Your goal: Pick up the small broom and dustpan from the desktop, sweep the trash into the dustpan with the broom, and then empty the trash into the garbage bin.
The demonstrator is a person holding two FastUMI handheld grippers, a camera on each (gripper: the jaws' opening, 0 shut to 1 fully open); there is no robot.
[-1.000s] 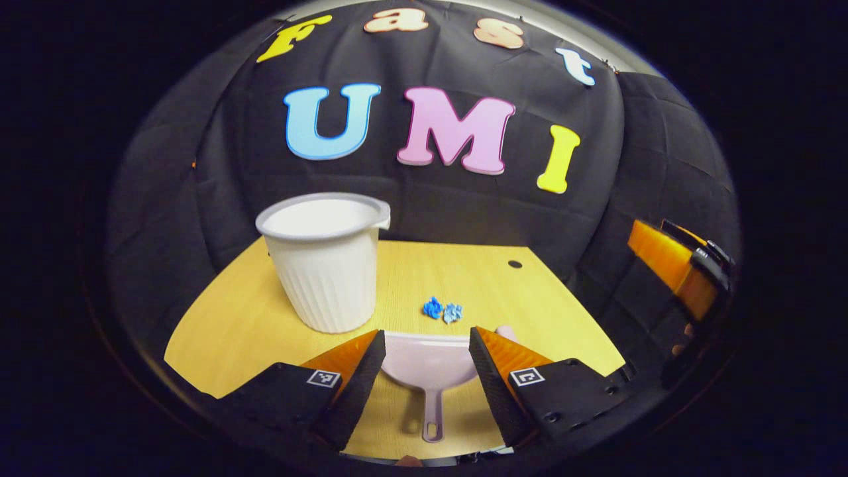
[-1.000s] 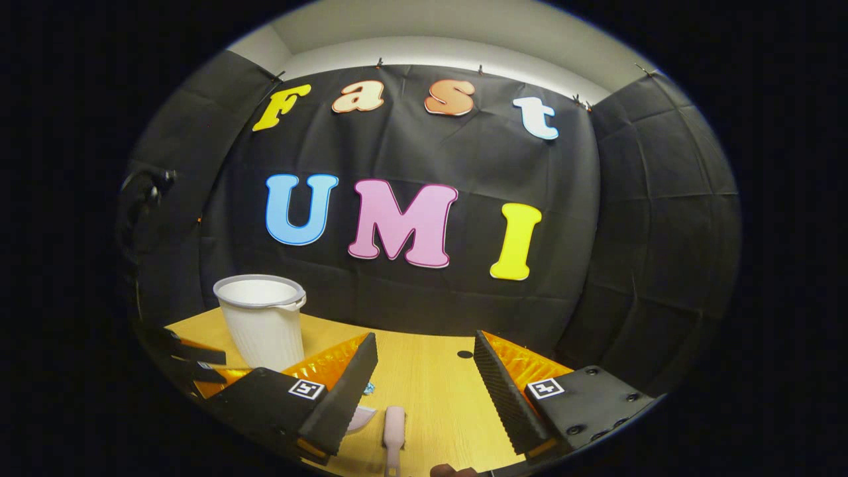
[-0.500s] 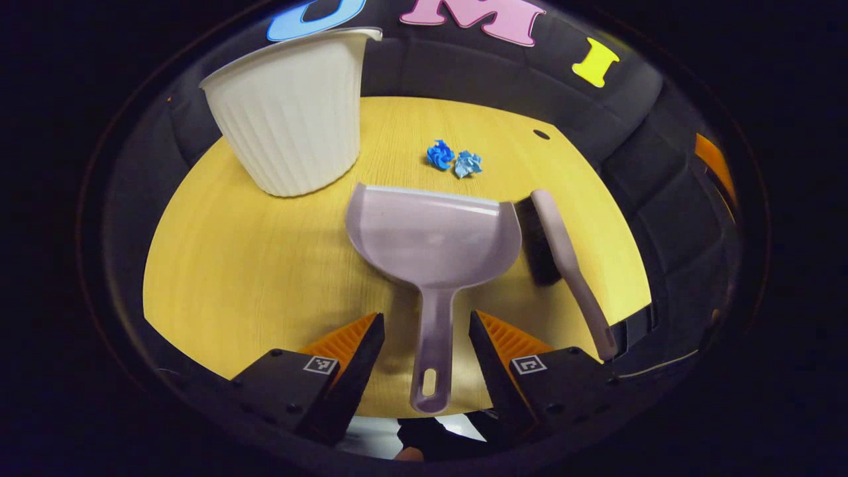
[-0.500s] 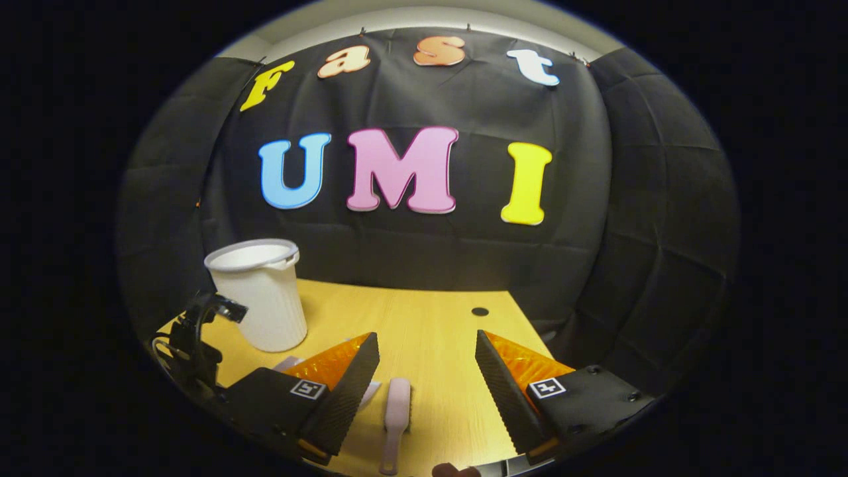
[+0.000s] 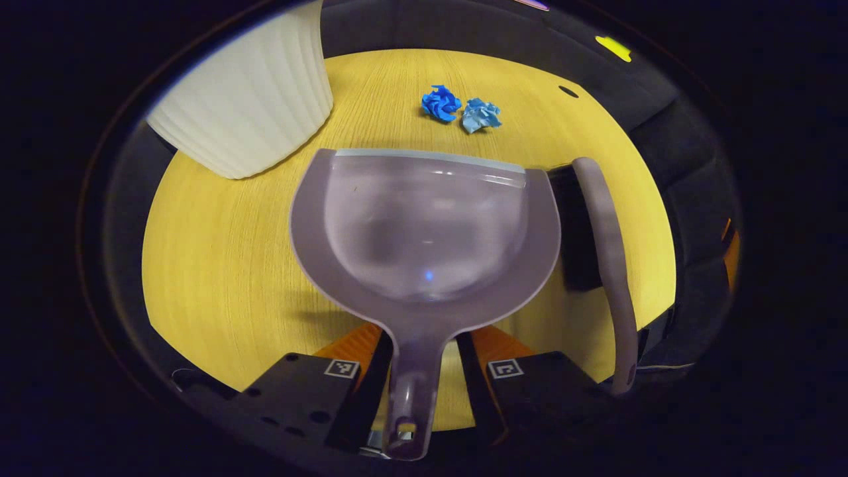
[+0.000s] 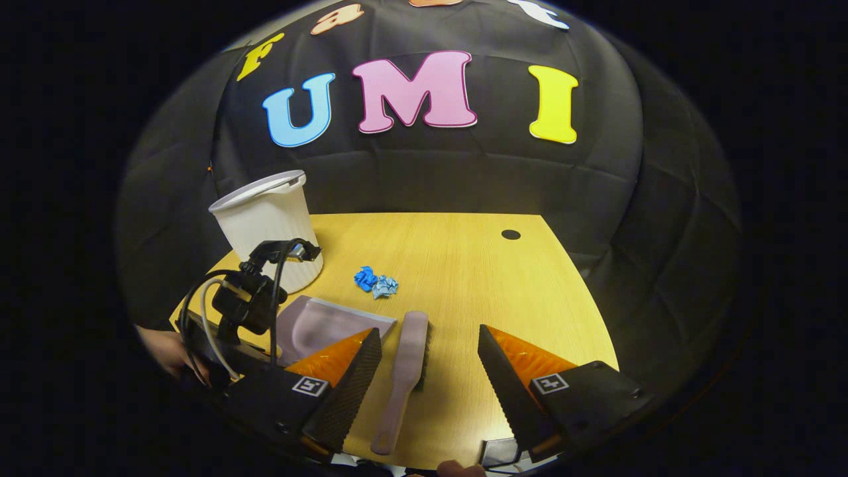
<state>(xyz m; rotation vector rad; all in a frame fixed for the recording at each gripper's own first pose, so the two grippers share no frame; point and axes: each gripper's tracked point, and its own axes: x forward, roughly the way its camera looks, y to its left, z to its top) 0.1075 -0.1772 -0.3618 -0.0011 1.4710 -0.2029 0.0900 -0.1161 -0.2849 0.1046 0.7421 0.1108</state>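
Your left hand-held gripper (image 5: 417, 371) has its jaws narrowed around the dustpan (image 5: 424, 225) handle; whether both pads actually press on it, I can't tell. The dustpan lies flat on the worktop (image 5: 218, 252), mouth facing the far side. It looks like thin moulded plastic: light, stiff, smooth, so probably slippery. Grip mid-handle, not the end with the hanging hole, or the pan will likely pivot. Your right hand-held gripper (image 6: 427, 371) is wide open and holding nothing, above the near end of the broom (image 6: 404, 371), which lies just right of the dustpan with its bristles facing away from it. Take the broom by its rigid handle; the bristles would give. The trash (image 5: 462, 110), two crumpled blue paper wads, lies just beyond the pan's lip: very light, will scoot easily. The white garbage bin (image 5: 252, 99) stands far left. No readable brands or labels on any of these; the square markers on the grippers aren't text.
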